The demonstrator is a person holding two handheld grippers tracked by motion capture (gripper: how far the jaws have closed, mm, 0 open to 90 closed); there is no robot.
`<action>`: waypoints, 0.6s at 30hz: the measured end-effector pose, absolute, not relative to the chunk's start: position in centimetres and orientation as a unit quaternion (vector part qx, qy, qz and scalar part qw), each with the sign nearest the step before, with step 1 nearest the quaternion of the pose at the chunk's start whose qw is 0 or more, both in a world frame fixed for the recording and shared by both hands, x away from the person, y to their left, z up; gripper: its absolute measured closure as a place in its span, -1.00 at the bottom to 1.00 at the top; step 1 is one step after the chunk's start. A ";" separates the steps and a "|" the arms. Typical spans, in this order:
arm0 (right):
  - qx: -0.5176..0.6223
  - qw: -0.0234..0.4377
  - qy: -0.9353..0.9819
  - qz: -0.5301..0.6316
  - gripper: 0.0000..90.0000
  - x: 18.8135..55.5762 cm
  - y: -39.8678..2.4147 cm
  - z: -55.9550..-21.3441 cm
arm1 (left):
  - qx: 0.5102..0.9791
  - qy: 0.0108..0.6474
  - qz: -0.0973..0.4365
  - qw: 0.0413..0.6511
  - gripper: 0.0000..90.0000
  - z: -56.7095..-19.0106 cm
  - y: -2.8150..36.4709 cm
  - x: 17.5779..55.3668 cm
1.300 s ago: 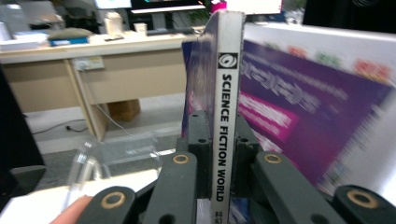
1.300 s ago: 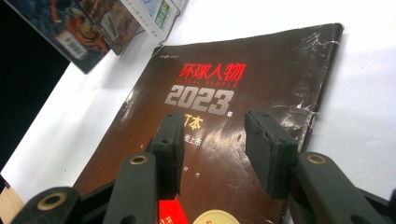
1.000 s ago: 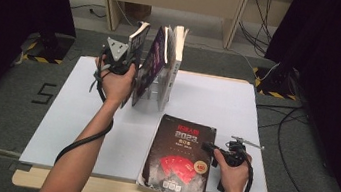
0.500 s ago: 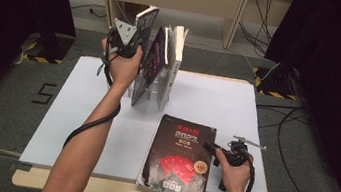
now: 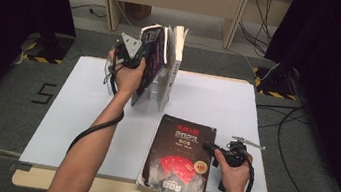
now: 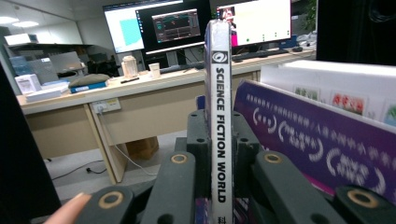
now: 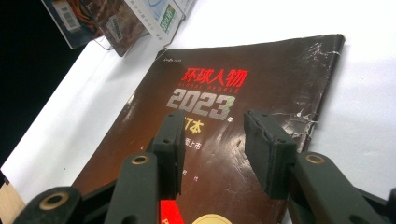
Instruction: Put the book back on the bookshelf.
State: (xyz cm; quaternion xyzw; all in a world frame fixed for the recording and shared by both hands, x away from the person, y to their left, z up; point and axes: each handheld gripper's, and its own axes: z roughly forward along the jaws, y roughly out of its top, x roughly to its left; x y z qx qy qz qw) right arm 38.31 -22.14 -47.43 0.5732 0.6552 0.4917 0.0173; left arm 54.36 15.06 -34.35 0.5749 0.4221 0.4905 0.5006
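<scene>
Thin magazine [image 6: 219,121], white spine lettered "SCIENCE FICTION WORLD": standing upright, spine on, just beside a purple-covered volume [image 6: 317,140], leaning at the rack's left end [image 5: 151,55]. Large dark magazine [image 5: 181,159], red title and silver "2023": lying flat, face up, cover creasing near one edge [image 7: 261,98].

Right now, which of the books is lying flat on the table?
The big dark book with "2023" on its cover lies flat near the front edge. The other books stand upright at the back, one of them clamped by the left tongs.
</scene>
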 end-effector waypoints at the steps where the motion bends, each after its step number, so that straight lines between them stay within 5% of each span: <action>1: 0.574 0.017 0.654 0.492 0.32 38.3 -22.1 -47.4 | 0.578 0.418 0.489 0.501 0.81 -34.5 15.0 54.1; 18: 0.578 0.011 0.655 0.487 0.32 37.9 -21.8 -47.4 | 0.656 0.369 0.368 0.545 0.55 -36.0 13.7 51.7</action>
